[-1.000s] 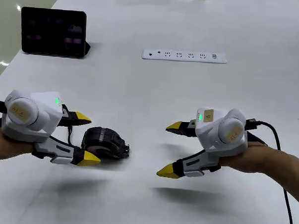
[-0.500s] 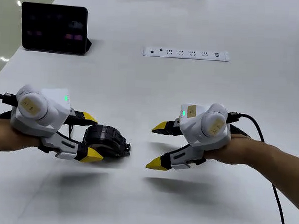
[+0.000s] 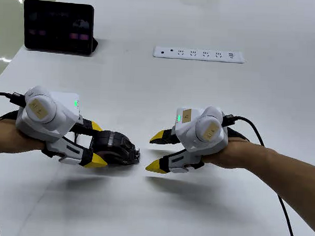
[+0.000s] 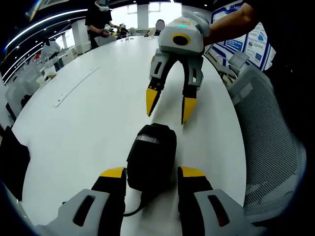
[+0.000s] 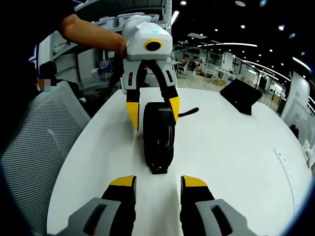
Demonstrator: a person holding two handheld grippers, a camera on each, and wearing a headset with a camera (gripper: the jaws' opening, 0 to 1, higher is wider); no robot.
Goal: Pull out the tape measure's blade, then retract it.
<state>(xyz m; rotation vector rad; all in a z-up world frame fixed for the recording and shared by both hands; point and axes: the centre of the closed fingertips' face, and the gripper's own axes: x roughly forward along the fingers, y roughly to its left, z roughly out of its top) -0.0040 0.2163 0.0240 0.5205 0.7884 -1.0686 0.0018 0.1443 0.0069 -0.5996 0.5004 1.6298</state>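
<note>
A black tape measure (image 3: 114,147) lies on the white table (image 3: 163,97), its blade end pointing right. My left gripper (image 3: 95,144) is closed on its body, one yellow fingertip pressed to each side; the left gripper view shows the case (image 4: 152,152) held between the tips (image 4: 152,172). My right gripper (image 3: 155,152) faces it from the right and is open, its tips a short way from the blade end. In the right gripper view the case (image 5: 158,132) stands just ahead of the open fingers (image 5: 158,181), with the left gripper (image 5: 151,109) behind it. No blade is drawn out.
A dark tablet (image 3: 58,26) stands propped at the far left near the table edge. A white power strip (image 3: 198,54) lies at the far middle. Cables trail from both grippers. A mesh chair (image 4: 266,128) stands beside the table.
My right gripper has moved left, close to the tape measure's blade end. My left gripper's fingers have closed in on the case.
</note>
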